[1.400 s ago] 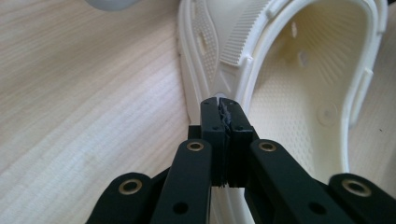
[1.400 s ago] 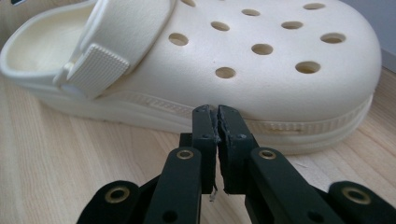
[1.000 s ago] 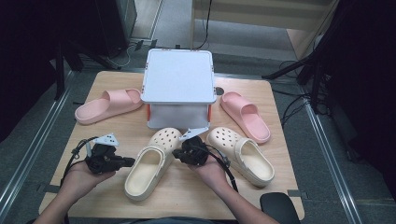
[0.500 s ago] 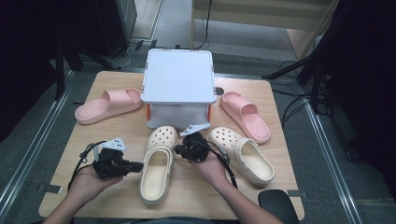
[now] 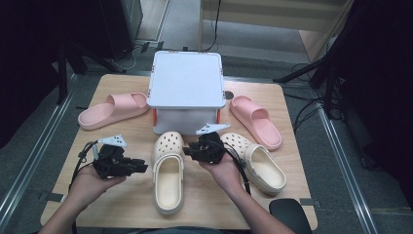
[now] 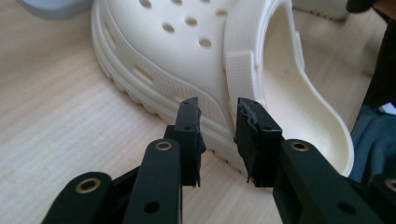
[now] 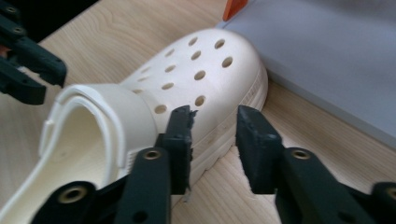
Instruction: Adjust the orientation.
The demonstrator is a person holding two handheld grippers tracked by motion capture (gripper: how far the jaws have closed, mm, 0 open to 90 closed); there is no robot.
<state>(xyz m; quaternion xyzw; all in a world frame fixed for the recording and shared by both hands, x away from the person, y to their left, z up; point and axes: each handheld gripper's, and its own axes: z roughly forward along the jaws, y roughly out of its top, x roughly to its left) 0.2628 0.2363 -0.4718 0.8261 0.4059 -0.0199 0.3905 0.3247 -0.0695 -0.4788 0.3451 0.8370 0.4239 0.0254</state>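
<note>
A cream clog [image 5: 168, 171] lies toe-first toward the white box [image 5: 186, 80], straight between my two grippers. At the clog's left side my left gripper [image 5: 142, 167] has just been opening its jaws. In the left gripper view the left gripper [image 6: 217, 112] points at the clog's [image 6: 187, 51] side wall with a gap between the pads, which press on nothing. My right gripper [image 5: 188, 152] is at the clog's right side. Its jaws have also just been opening. In the right gripper view the right gripper [image 7: 215, 119] straddles the sole edge of the clog [image 7: 205, 70] loosely.
A second cream clog [image 5: 260, 165] lies to the right. One pink slide [image 5: 112, 109] sits at the left of the box, another [image 5: 255, 120] at its right. The wooden table [image 5: 122, 209] ends just behind the person's forearms. Cables trail from both grippers.
The clog has swung from a slant to straight, heel toward the person. Both grippers, shut on its sides before, now have their jaws parted and have let go.
</note>
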